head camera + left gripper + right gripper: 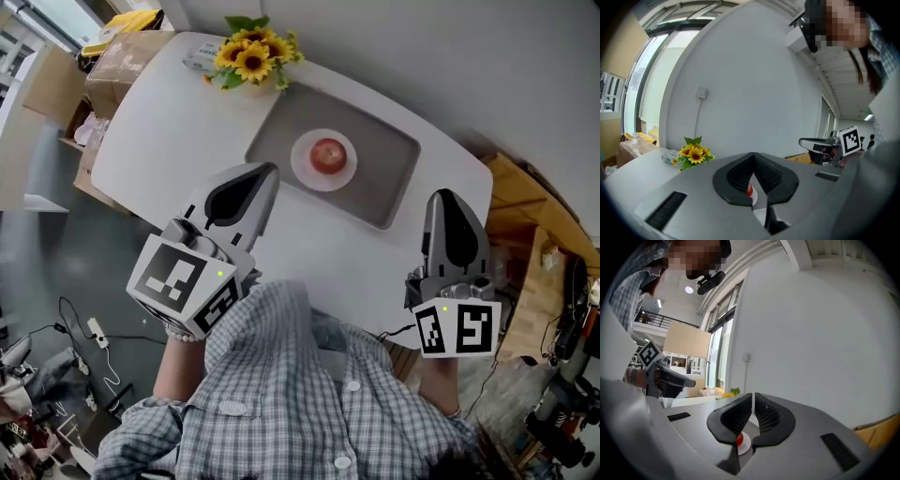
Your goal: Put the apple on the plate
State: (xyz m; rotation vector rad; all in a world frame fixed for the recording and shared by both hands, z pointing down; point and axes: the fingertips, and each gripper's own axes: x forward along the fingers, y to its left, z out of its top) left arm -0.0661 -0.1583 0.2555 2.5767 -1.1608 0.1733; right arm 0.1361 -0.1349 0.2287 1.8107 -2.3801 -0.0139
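Note:
A red apple point(328, 154) rests on a small white plate point(302, 174) in the middle of a grey tray point(386, 187) on the white table point(169, 122). My left gripper point(269, 170) hovers just left of the tray, shut and empty. Off the tray's right end my right gripper point(441, 194) is held up, shut too, with nothing in it. In the left gripper view the apple point(749, 190) and plate point(754, 199) peek through below the closed jaws of the left gripper point(753, 155). In the right gripper view the apple point(739, 439) shows under the right gripper point(753, 394).
A bunch of sunflowers point(251, 56) and a small packet point(199, 62) lie at the table's far end. Cardboard boxes point(122, 58) stand beyond the left end. Wooden furniture point(536, 234) is at the right. Cables point(84, 328) lie on the floor.

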